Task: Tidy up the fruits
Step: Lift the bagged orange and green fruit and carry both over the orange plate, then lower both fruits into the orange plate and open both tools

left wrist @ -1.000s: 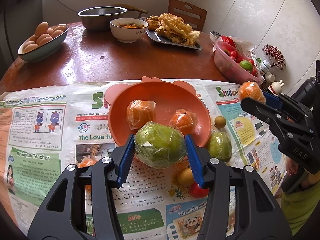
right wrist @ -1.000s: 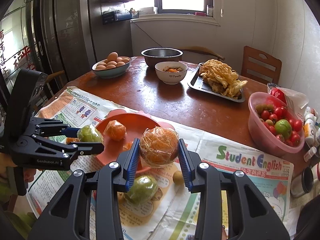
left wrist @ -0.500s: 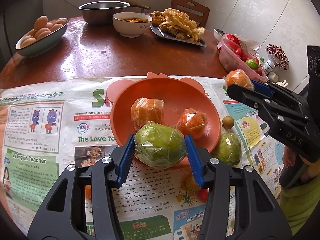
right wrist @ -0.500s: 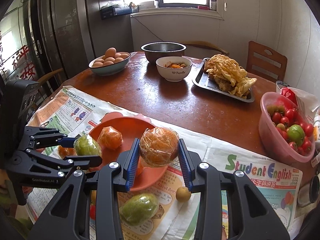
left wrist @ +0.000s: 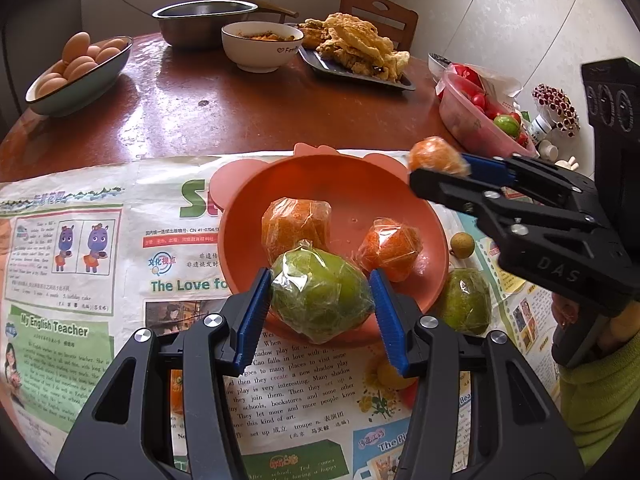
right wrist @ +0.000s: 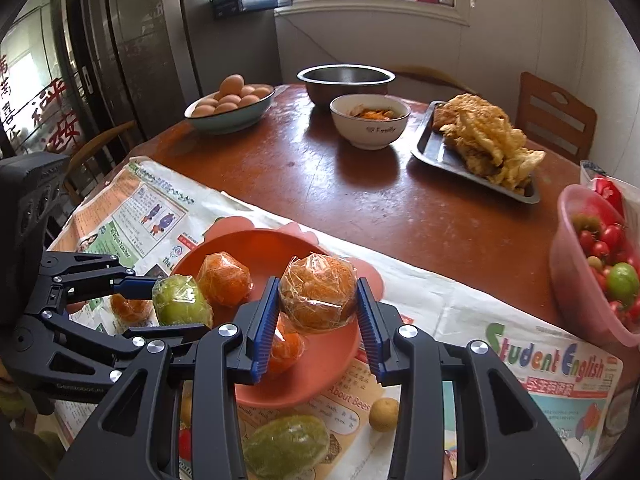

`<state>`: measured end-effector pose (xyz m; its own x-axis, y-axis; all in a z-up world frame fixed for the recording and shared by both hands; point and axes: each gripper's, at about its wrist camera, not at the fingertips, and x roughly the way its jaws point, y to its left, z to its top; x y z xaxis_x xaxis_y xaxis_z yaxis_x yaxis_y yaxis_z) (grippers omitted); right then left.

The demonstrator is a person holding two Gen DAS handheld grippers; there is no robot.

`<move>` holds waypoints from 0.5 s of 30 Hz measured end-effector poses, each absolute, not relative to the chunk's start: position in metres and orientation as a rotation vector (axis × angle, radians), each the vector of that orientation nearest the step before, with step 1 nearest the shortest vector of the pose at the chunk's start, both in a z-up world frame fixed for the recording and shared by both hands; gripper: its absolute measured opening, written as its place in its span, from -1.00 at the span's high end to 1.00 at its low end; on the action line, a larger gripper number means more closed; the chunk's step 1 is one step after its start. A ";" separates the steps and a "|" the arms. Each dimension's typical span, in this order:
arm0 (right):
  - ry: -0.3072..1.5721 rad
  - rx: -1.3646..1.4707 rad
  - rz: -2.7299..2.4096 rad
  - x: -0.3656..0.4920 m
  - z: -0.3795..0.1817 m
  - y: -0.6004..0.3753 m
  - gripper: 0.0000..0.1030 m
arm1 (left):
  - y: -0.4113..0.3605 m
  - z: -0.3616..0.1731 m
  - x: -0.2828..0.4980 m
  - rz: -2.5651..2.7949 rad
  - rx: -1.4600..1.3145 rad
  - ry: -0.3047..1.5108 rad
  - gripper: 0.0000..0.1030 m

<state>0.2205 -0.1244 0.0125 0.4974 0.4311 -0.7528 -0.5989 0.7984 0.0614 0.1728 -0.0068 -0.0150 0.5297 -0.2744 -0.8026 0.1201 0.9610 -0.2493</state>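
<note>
My left gripper (left wrist: 320, 304) is shut on a green fruit wrapped in plastic (left wrist: 320, 290), held over the near rim of the orange bowl (left wrist: 344, 184). Two wrapped oranges (left wrist: 296, 222) (left wrist: 390, 248) lie in the bowl. My right gripper (right wrist: 318, 312) is shut on a wrapped orange (right wrist: 318, 296) above the bowl's right side (right wrist: 256, 246); it shows in the left wrist view (left wrist: 438, 158) over the bowl's far right rim. The left gripper and its green fruit (right wrist: 180, 300) show at the left of the right wrist view.
On the newspaper (left wrist: 80, 280) by the bowl lie another wrapped green fruit (left wrist: 466, 300), a small brown fruit (left wrist: 462, 244), a yellow fruit (left wrist: 390, 374) and an orange (right wrist: 128, 310). Behind: egg bowl (left wrist: 80, 68), steel bowl (left wrist: 204, 20), white bowl (left wrist: 260, 46), food tray (left wrist: 356, 52), pink tomato tub (left wrist: 480, 120).
Both grippers have moved in over the orange bowl with their fruit still held. The right gripper's orange came left to the bowl's rim.
</note>
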 end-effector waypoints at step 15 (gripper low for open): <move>0.936 -0.249 0.701 0.244 -0.013 -0.099 0.29 | -0.007 -0.019 0.179 -0.240 -0.151 0.990 0.18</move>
<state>0.2436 -0.0986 -0.0132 0.3936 0.4423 -0.8059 -0.6489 0.7546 0.0972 0.1789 -0.0068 -0.0192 0.5251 -0.2677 -0.8078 0.1313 0.9634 -0.2339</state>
